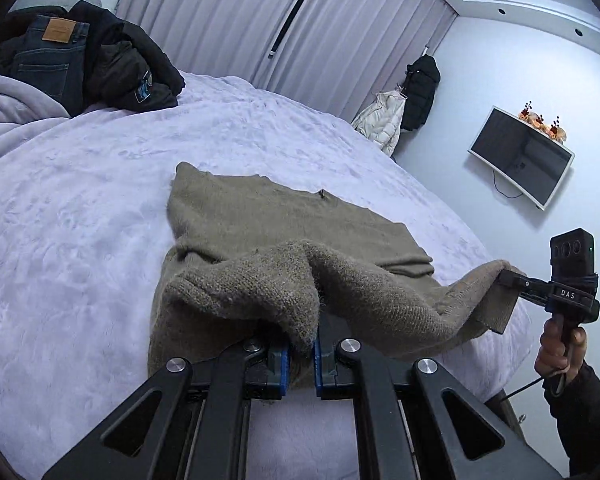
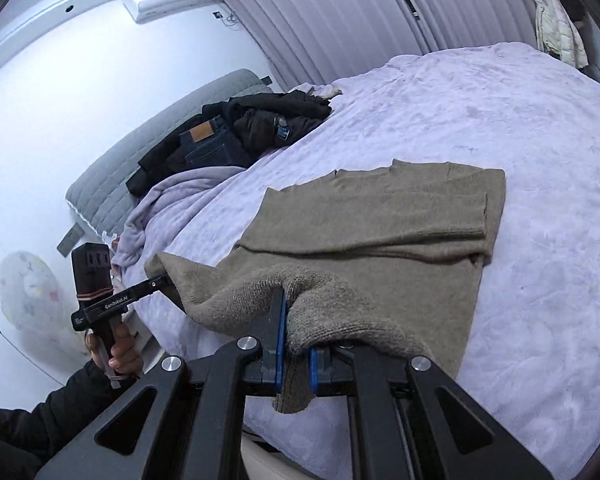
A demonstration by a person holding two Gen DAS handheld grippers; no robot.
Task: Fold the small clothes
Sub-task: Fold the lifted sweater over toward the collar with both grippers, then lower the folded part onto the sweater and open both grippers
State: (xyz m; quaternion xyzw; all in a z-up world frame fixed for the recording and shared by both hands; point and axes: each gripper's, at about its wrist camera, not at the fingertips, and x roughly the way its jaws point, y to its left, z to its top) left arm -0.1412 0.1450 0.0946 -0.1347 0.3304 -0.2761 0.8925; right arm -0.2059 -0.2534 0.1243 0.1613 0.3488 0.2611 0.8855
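Left wrist view showed the left hand-held gripper (image 1: pixel 302 354) clamped on the near hem of a taupe knitted sweater (image 1: pixel 268 216), its blue pads (image 1: pixel 282 368) pinching a fold of wool between them. The sweater lay on the lilac bedspread (image 1: pixel 80 208) of a bed, its far part flat and the near edge raised off the cover. At 3 o'clock in that view the right hand-held gripper (image 1: pixel 504 278) was closed on the opposite corner of the same hem, carried by a person's hand (image 1: pixel 560 350) in a dark sleeve. Right wrist view confirmed the grip: knit was pressed between the right gripper's pads, a tail of fabric hanging below them, and the left gripper stood at 9 o'clock holding the other corner. A sleeve lay folded across the sweater's body. A pile of dark clothes (image 1: pixel 84 64), jeans on top, sat near the headboard at 11 o'clock. A wall-mounted television (image 1: pixel 520 156) hung at 2 o'clock.
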